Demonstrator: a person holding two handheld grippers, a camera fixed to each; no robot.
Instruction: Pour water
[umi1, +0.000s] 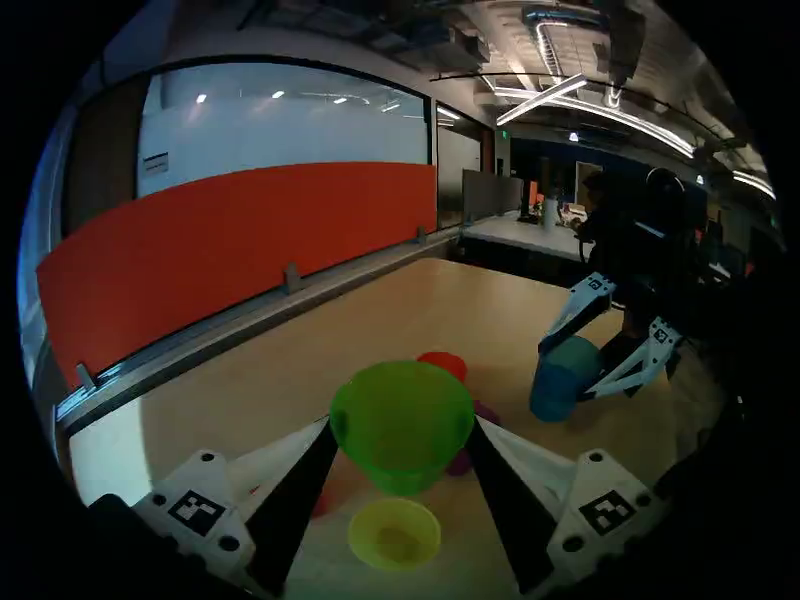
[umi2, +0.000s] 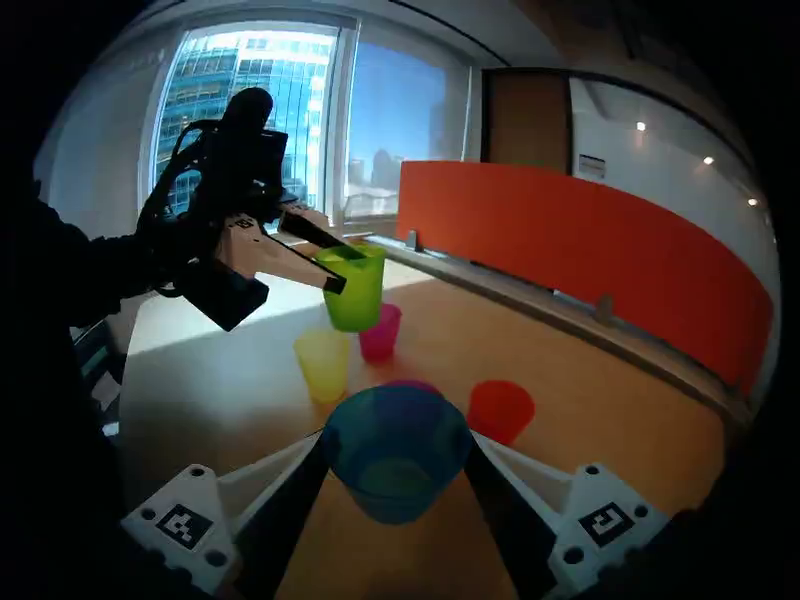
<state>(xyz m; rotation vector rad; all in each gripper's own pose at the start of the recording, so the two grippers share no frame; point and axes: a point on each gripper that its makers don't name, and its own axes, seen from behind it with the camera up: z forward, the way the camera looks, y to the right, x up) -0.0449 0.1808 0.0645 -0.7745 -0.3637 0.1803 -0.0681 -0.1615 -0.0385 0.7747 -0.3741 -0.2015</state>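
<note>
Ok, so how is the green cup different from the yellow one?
The green cup is clamped between the left gripper's fingers and lifted off the table; the yellow cup stands free on the table below. The green cup is a strong green, the yellow cup pale yellow. Both are translucent, tapered plastic cups, mouth up.

No legible text, square coded markers (umi1: 195, 510) on the left tongs (umi1: 400, 440) wordless, wall notice (umi1: 155, 162) unreadable.
</note>
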